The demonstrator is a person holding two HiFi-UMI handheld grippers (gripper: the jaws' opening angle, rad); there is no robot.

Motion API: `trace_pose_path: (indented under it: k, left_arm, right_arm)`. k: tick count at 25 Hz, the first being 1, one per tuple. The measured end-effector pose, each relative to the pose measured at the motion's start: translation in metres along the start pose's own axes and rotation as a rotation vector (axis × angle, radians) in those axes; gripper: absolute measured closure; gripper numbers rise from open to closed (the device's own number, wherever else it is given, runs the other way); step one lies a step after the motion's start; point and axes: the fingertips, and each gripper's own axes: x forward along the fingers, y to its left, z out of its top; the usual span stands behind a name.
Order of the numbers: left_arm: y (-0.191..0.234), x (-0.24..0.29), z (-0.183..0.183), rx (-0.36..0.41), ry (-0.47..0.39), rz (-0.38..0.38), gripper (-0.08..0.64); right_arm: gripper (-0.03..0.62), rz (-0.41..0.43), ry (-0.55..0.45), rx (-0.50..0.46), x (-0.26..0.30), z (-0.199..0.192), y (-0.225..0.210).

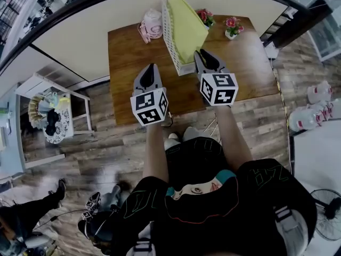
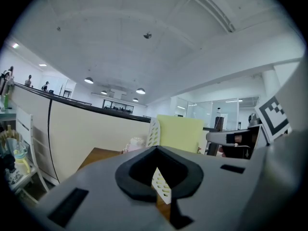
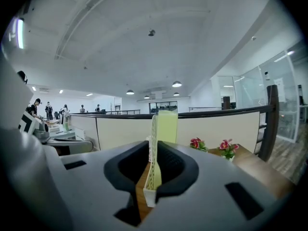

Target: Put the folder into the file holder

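A yellow folder stands inside the white slotted file holder at the back middle of the wooden table. My right gripper hovers just right of the holder's near end and touches neither. Its jaws stand a narrow gap apart with nothing between them. In the right gripper view the holder and folder show ahead through that gap. My left gripper hangs over the table left of the holder, jaws together and empty. The left gripper view shows the folder and holder ahead.
A pink object lies at the table's back, left of the holder. Two small flower pots stand at the back right. A low partition wall runs behind the table. A white shelf unit stands on the floor to the left.
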Motion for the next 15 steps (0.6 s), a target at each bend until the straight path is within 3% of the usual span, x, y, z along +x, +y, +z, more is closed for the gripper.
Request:
trace_pose_path:
  k: [2,15]
  left_arm:
    - [-0.005,-0.001,0.009,0.007,-0.023,-0.004,0.565]
    - [-0.041,0.004,0.025,0.039,-0.065,0.011,0.565]
  right_arm:
    - [0.589,0.000,-0.036,0.003,-0.007,0.011,-0.001]
    - [0.589,0.072,-0.034,-0.076,-0.020,0.020,-0.013]
